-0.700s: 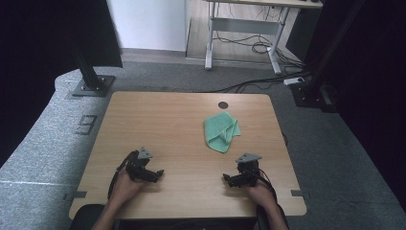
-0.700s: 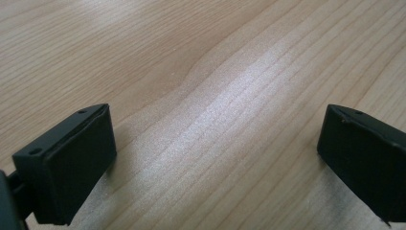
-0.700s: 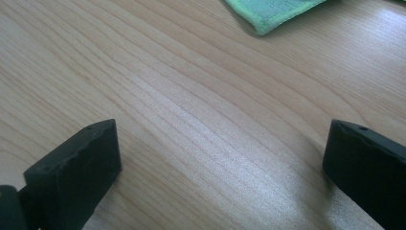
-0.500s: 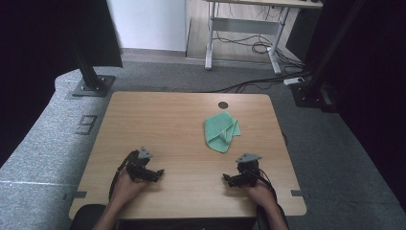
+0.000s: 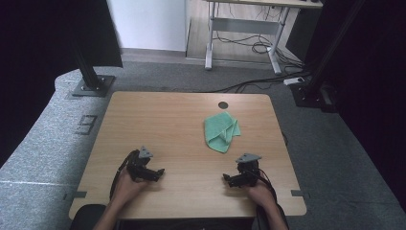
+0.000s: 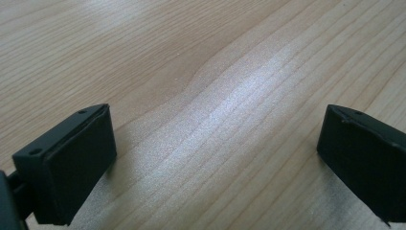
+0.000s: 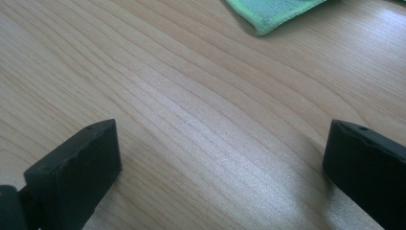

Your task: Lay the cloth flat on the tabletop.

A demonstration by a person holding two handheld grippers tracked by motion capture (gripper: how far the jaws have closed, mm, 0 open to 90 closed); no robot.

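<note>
My L gripper (image 5: 154, 173) rests near-left on table (image 5: 158, 120), jaws wide, nothing held. R gripper (image 5: 229, 179) near-right, jaws wide too. Green cloth (image 5: 221, 132) lies beyond R, apart.

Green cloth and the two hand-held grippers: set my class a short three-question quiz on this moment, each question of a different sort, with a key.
1. True or false: the left hand-held gripper is shut on the green cloth.
2. Which hand-held gripper is nearer the green cloth? A) left B) right C) both equally far
3. Fill in: the green cloth lies crumpled on the wooden ____, apart from both grippers.

Key
1. False: in the left gripper view its jaws stand wide apart over bare wood.
2. B: a corner of the cloth shows at the top of the right gripper view.
3. table
</note>
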